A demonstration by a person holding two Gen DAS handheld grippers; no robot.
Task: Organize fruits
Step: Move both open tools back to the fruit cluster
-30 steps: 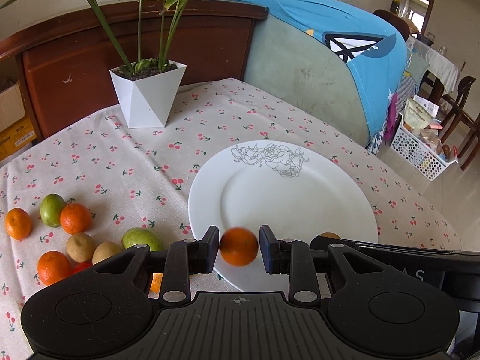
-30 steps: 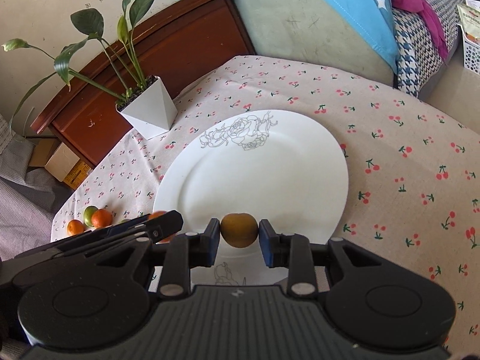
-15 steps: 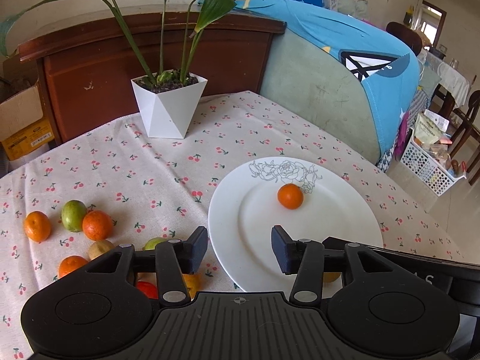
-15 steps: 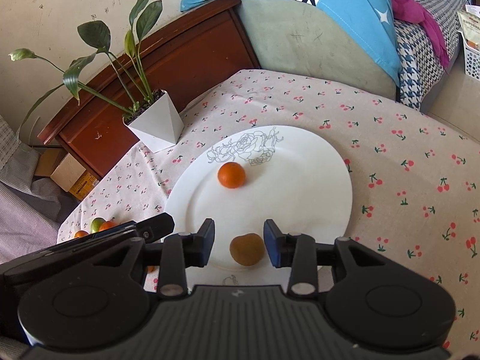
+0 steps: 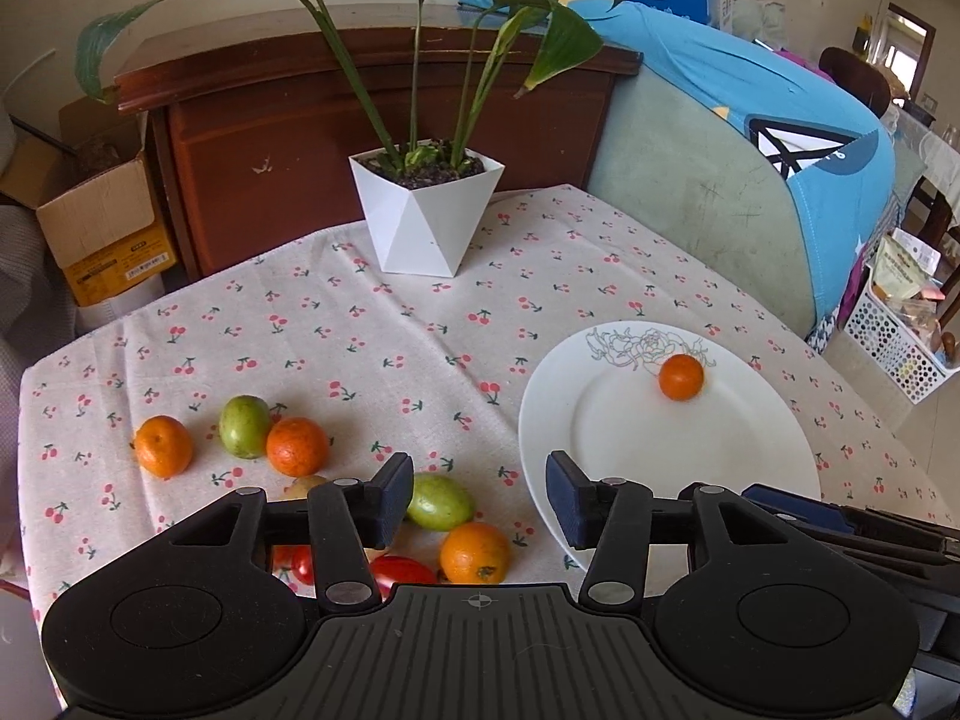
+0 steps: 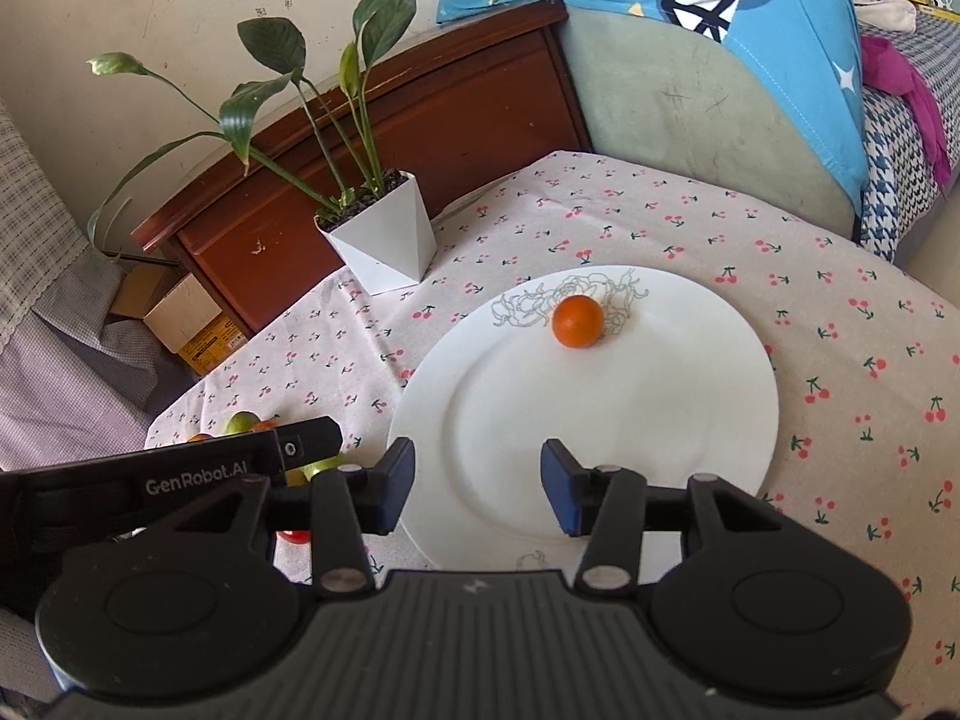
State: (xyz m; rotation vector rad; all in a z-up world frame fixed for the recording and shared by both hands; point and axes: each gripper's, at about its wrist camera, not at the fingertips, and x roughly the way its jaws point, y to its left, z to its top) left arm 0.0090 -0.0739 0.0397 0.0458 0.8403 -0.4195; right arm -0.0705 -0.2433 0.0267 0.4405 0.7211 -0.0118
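Note:
A white plate (image 5: 606,420) with a rose drawing lies on the cherry-print tablecloth; one orange (image 5: 680,377) rests on its far side, also in the right wrist view (image 6: 577,321) on the plate (image 6: 690,420). Several loose fruits lie left of the plate: oranges (image 5: 297,446), green fruits (image 5: 440,501) and red tomatoes (image 5: 402,570). My left gripper (image 5: 480,498) is open and empty above the plate's left rim. My right gripper (image 6: 477,495) is open and empty above the plate's near part. The brown fruit released earlier is hidden.
A white faceted pot with a leafy plant (image 5: 427,210) stands at the table's far side. A wooden headboard (image 5: 360,120) and a sofa with blue cloth (image 5: 750,138) lie behind. A white basket (image 5: 894,342) sits on the floor at right.
Both grippers let go of their fruits onto the plate, opened wide and pulled back and up. The orange rolled toward the plate's far side. The left view has swung left toward the loose fruits.

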